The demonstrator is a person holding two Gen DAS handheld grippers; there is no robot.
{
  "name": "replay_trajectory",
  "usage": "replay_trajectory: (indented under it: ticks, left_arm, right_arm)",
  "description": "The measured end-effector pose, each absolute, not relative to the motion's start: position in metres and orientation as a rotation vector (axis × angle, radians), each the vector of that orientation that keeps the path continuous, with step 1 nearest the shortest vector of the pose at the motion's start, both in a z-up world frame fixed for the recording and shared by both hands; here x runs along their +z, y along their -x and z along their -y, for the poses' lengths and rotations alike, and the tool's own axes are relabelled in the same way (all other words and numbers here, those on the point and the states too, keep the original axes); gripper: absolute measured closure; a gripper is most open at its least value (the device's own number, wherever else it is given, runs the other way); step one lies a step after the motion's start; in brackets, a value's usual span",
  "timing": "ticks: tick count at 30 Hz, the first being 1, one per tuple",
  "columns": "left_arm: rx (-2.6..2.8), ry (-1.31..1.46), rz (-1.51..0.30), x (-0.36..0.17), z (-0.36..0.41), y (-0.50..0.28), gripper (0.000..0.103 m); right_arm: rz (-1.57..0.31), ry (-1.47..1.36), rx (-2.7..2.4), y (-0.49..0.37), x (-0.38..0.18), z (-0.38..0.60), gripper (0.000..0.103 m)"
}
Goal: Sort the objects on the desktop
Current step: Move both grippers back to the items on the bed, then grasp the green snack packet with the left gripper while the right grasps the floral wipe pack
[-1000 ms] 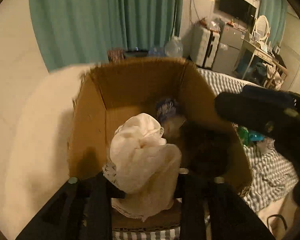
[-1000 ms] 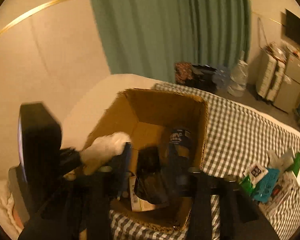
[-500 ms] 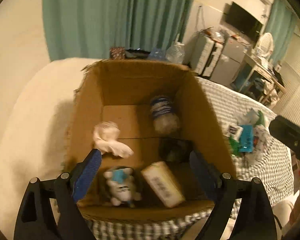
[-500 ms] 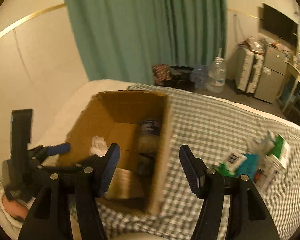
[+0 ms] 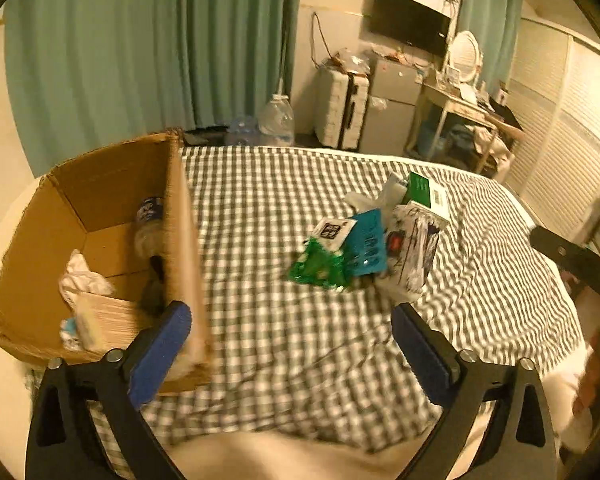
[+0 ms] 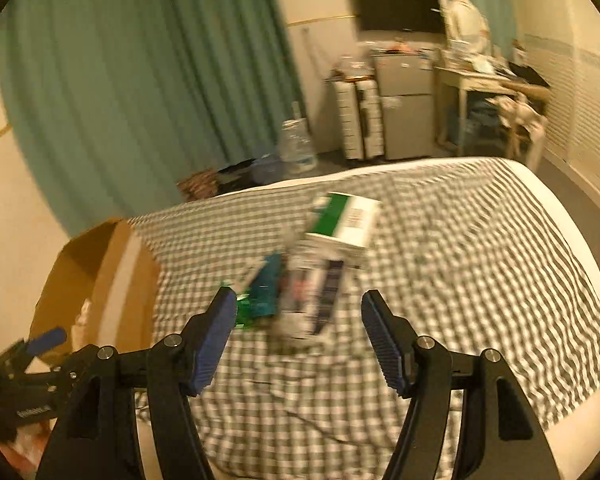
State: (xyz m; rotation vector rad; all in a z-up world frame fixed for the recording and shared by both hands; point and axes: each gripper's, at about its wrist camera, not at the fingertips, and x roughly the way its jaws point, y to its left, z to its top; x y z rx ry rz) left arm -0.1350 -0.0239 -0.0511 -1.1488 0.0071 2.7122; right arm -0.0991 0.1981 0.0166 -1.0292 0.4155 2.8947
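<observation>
A cardboard box (image 5: 182, 240) stands at the left on a checked cloth (image 5: 284, 332); it also shows in the right wrist view (image 6: 112, 280). Inside it lie a crumpled white tissue (image 5: 80, 278), a bottle (image 5: 148, 220) and a small carton (image 5: 108, 320). A pile of packets lies mid-cloth: a green packet (image 5: 320, 266), a teal packet (image 5: 370, 246), a printed pouch (image 5: 414, 248) and a green-and-white box (image 5: 428, 192), which also shows in the right wrist view (image 6: 344, 220). My left gripper (image 5: 292, 344) is open and empty. My right gripper (image 6: 298, 332) is open and empty, just short of the pile.
The cloth covers a bed whose far and right edges drop to the floor. Beyond it are a green curtain (image 5: 140, 52), water jugs (image 5: 276, 120), a suitcase (image 5: 340, 108), a small fridge (image 5: 392, 108) and a cluttered desk (image 5: 464, 112).
My left gripper let the white tissue go into the box, then swung right toward the pile. My right gripper also swung right from the box to face the pile.
</observation>
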Motion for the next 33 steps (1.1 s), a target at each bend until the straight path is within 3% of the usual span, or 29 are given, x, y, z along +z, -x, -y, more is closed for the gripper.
replay_trajectory:
  ticks: [6,14,21,26,33]
  left_arm:
    - [2.778,1.207,-0.154,-0.091,-0.032,0.149,0.0]
    - [2.795,1.39,-0.225,-0.125,-0.05,0.196,0.0]
    - [2.77,1.344,-0.361,-0.158,-0.051,0.236,0.0]
    - [2.697,1.496,-0.102,-0.181,-0.027,0.252,0.0]
    - [2.757,1.452,0.036,-0.189,0.0,0.269,0.0]
  right_arm:
    - [-0.472,1.014,2.892,0.085,-0.011,-0.229,0.035]
    - [-0.467,1.044,2.954,0.102,-0.046,-0.227,0.018]
    - [-0.494,1.153,2.945,0.137,-0.077,-0.221,0.015]
    - [-0.563,1.222,2.936,0.163,-0.095,-0.221,0.015]
    - [-0.611,1.22,2.972,0.188,-0.103,-0.207,0.015]
